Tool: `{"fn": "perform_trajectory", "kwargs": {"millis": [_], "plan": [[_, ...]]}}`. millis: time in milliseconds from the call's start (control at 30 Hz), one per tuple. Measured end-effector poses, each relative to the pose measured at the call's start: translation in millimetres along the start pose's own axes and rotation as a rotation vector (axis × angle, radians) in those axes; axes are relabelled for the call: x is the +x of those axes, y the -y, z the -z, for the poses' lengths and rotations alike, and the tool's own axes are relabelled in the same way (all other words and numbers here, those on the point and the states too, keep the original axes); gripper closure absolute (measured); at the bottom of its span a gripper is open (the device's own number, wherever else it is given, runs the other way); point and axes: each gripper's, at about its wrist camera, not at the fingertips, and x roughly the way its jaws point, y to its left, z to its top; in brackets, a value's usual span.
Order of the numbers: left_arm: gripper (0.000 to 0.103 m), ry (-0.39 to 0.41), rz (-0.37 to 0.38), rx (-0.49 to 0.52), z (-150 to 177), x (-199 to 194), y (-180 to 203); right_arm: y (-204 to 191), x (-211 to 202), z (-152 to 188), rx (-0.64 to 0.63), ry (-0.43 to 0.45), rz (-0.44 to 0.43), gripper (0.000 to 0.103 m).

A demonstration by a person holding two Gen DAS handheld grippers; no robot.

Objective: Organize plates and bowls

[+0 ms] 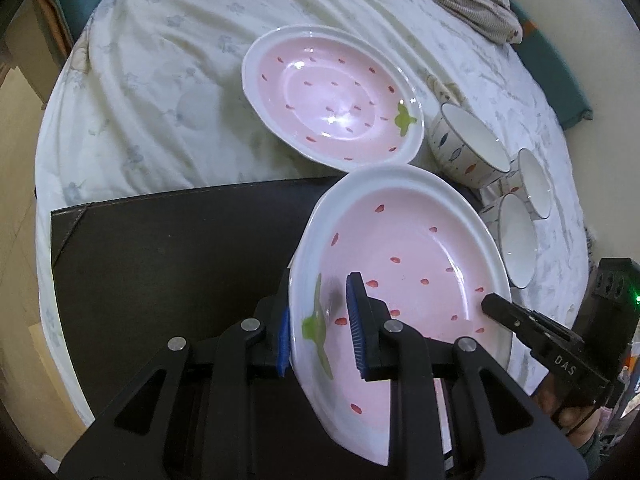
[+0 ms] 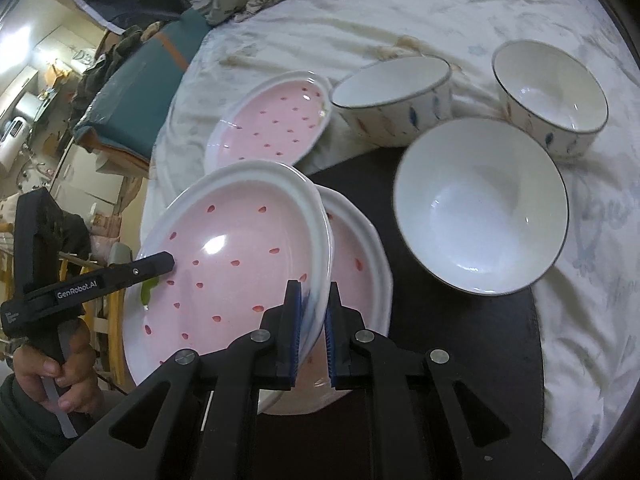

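Strawberry plate (image 2: pixel 224 264), pinched at opposite rims by left gripper (image 1: pixel 320 334) and right gripper (image 2: pixel 312 330), hovers mid-frame; lowering squarely onto lower plate (image 2: pixel 360 264) seems next.

Dim indoor light, cool cast, both views. Strong fisheye bend; black vignette around whole rim, heaviest at corners. White glare patches on glaze of far pink plate (image 1: pixel 332 96) toward 12 o'clock and held pink plate (image 2: pixel 228 264) at 9 o'clock. Bright window-like source at 10 o'clock in right wrist view, blown out. Near fingers (image 1: pixel 356 332) soft. Nearest white bowl (image 2: pixel 480 208) slightly blurred. Dark mat (image 1: pixel 180 272) swallows shadow detail.
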Motion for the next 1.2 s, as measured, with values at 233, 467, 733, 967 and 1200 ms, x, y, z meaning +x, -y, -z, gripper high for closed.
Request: {"fn": "perform_trajectory", "kwargs": {"millis": [233, 467, 733, 967, 1200], "plan": [[0.083, -0.022, -0.019, 0.002, -2, 14, 2, 7, 16, 7, 0.003, -0.045, 0.026, 0.088], [0.083, -0.025, -0.038, 0.008, -4, 21, 3, 10, 24, 5, 0.01, -0.06, 0.052, 0.087], [0.081, -0.056, -0.11, 0.016, -2, 31, 2, 11, 36, 3, 0.015, -0.082, 0.067, 0.085], [0.079, -0.048, -0.111, 0.012, -1, 32, -1, 9, 44, 3, 0.008, -0.098, 0.073, 0.085], [0.079, -0.056, -0.102, -0.001, -4, 33, -2, 14, 46, 1, 0.039, -0.107, 0.05, 0.086]]}}
